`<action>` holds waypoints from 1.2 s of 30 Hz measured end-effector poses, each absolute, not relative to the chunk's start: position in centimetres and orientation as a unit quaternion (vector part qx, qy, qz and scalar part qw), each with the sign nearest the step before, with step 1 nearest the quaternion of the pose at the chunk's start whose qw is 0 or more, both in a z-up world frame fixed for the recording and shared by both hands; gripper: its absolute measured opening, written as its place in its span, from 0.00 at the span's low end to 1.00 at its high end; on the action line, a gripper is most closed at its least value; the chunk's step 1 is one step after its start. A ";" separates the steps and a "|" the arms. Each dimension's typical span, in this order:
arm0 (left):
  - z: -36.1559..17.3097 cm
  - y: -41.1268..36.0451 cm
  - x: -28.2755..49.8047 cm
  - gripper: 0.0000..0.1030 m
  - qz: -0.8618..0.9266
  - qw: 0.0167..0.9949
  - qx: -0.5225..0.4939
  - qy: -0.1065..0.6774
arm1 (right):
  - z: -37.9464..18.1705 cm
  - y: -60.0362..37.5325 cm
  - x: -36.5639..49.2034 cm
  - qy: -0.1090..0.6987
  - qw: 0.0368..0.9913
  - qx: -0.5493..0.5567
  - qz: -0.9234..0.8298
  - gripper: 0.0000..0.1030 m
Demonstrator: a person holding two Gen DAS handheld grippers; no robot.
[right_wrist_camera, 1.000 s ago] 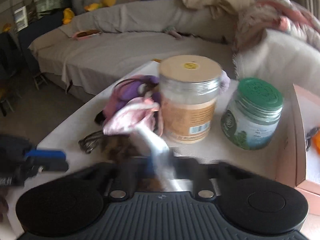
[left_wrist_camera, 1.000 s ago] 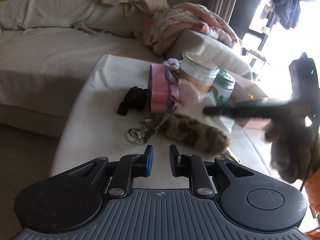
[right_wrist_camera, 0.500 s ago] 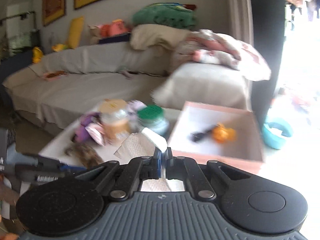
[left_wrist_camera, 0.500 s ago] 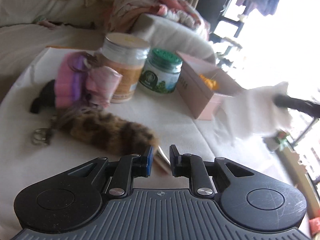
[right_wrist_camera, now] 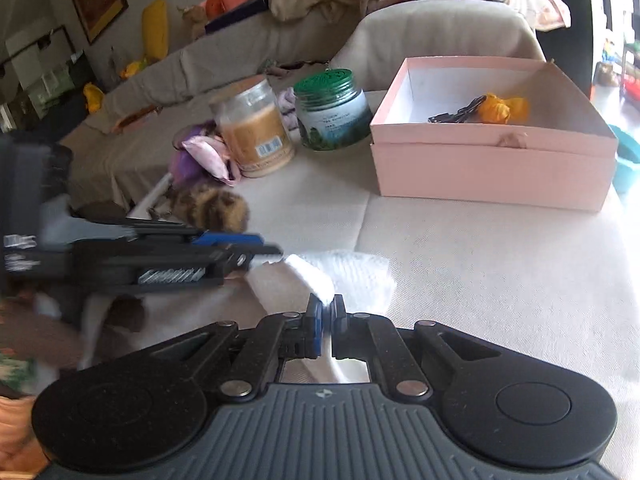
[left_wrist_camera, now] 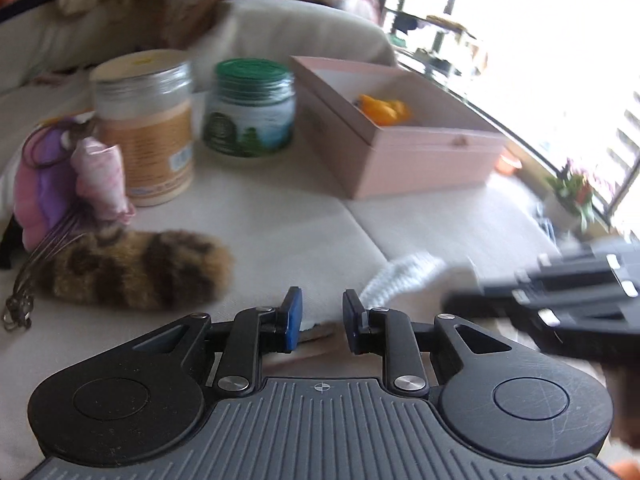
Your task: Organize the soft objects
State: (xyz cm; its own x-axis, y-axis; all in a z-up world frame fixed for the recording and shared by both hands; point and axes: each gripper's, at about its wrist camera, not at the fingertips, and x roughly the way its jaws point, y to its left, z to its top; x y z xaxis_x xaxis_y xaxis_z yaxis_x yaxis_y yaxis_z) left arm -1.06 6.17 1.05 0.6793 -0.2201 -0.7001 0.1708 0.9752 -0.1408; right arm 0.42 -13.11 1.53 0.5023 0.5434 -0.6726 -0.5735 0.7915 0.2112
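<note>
Cream bench (right_wrist_camera: 500, 264) near the pink box (right_wrist_camera: 492, 168): right claw (right_wrist_camera: 327, 311) clenched on the white cloth (right_wrist_camera: 352, 276), left claw (left_wrist_camera: 319, 309) just been opening, empty, should pinch the far corner squarely.

left gripper (left_wrist_camera: 318, 316): black body, ribbed grey base | blue pads | silver screws

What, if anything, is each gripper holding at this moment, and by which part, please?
The right gripper pinches the white cloth at a bunched edge. The left gripper, whose jaws have just been opening, holds nothing.
</note>
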 end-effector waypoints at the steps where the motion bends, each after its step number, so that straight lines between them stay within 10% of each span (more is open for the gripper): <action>1: 1.1 5.9 -1.2 0.24 -0.107 0.916 -0.025 0.386 | 1.6 -13.0 0.2 0.368 0.874 -0.037 0.315 0.08; 4: 1.1 5.8 -1.3 0.24 -0.105 0.914 -0.022 0.391 | 1.5 -13.0 -0.2 0.347 0.887 -0.072 0.295 0.39; 10: 1.1 5.5 -1.7 0.24 -0.108 0.912 -0.016 0.395 | 2.6 -15.2 -0.7 0.334 0.895 -0.059 0.289 0.57; 36: 2.3 7.8 -5.8 0.23 -0.095 0.929 -0.011 0.359 | -0.6 -13.8 -0.9 0.329 0.902 -0.086 0.266 0.68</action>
